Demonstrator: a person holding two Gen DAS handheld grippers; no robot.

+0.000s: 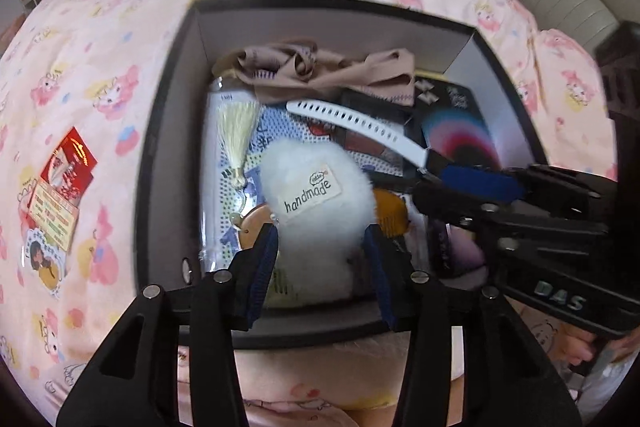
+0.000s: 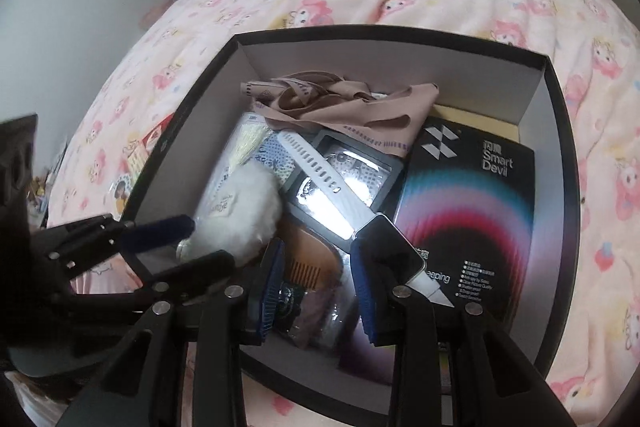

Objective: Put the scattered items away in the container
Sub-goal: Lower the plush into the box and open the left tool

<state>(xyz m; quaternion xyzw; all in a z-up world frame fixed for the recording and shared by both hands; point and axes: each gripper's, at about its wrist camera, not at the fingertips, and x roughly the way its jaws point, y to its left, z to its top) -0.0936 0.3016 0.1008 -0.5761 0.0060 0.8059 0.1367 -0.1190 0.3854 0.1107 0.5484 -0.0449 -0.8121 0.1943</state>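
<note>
A black box [image 1: 160, 163] with pale inner walls sits on a bed [image 1: 120, 27] covered with a pink cartoon-print quilt, and most of the loose things already lie inside it. The left gripper [image 1: 320, 259] reaches over the box's near edge with its blue-padded fingers [image 1: 262, 267] apart on either side of a white fluffy pouch [image 1: 316, 195] bearing a "handmade" tag; whether the pads press the fur cannot be told. The right gripper [image 2: 316, 291] hangs over the near right part of the box, its fingers [image 2: 272, 287] spread, with a white smartwatch [image 2: 360, 227] lying against the right finger, its perforated strap running up toward the middle of the box. Inside, a beige cloth [image 1: 320, 71] is bunched along the far wall, a black phone-accessory package [image 2: 468, 203] lies flat on the right side, a dark framed case [image 2: 348, 167] sits under the watch strap, and a wooden comb [image 2: 308, 259] rests near the pouch. A cream tassel [image 1: 236, 135] lies on the left side. A sticker sheet [image 1: 56, 203] remains on the quilt outside the box's left wall.
</note>
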